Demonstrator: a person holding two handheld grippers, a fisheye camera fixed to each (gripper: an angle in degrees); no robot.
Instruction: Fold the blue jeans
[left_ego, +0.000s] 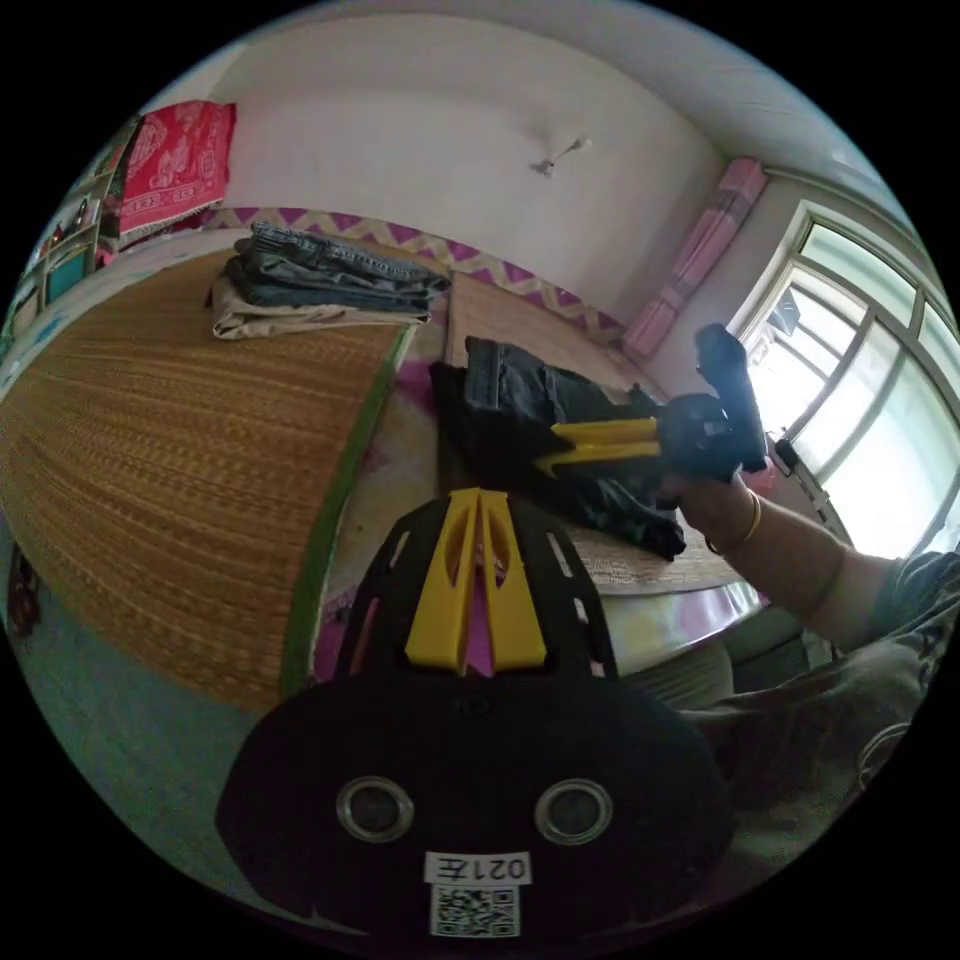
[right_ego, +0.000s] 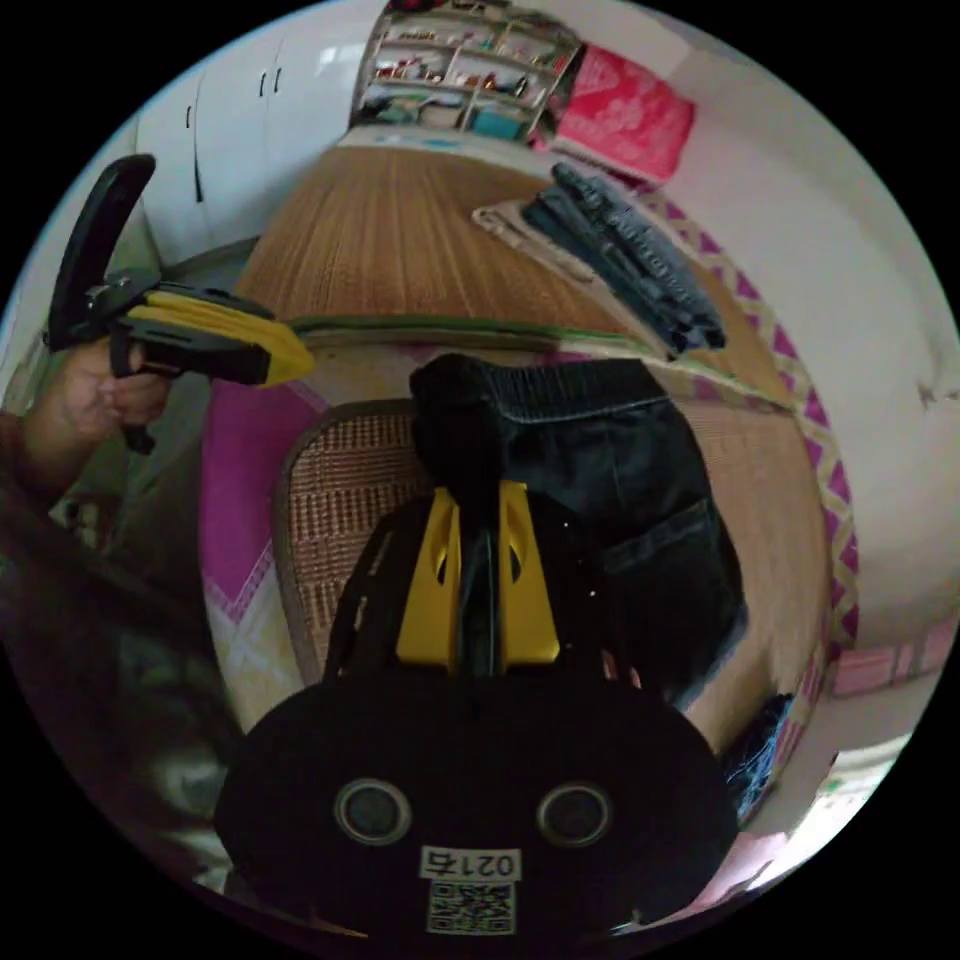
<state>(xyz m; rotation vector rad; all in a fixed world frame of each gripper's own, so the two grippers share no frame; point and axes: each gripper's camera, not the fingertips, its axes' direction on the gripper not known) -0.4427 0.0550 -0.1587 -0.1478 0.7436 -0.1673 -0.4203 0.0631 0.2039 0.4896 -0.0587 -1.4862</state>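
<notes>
Right gripper view hides much of the jeans (right_ego: 620, 480) behind its own black body, so their near edge under the tool cannot be made out, and a bunched dark fold of denim rises just ahead of the right gripper (right_ego: 478, 500) and covers its tips. Its two yellow jaws lie close together with a strip of that dark cloth running down between them, so they pinch the jeans at the waistband end. The rest of the jeans spreads away to the right of the tool on a woven mat (right_ego: 330, 480), and the far leg ends are lost in shadow. Off to the left of this tool the left gripper (right_ego: 295, 358) hangs in the air in a hand (right_ego: 95, 395), its jaws pressed together on nothing. In the left gripper view the same tool (left_ego: 478, 500) shows its jaws meeting at the tips, with pink cloth seen through the slit behind them. Ahead of it and to the right, the other gripper (left_ego: 545, 450) lies against the dark jeans (left_ego: 510, 400), its tips too dark to read there. Far ahead to the left sits a stack of folded clothes (left_ego: 320, 285) on a large straw mat (left_ego: 170, 440). Shelves (right_ego: 460, 70) at the far wall hold small items too blurred to tell.
</notes>
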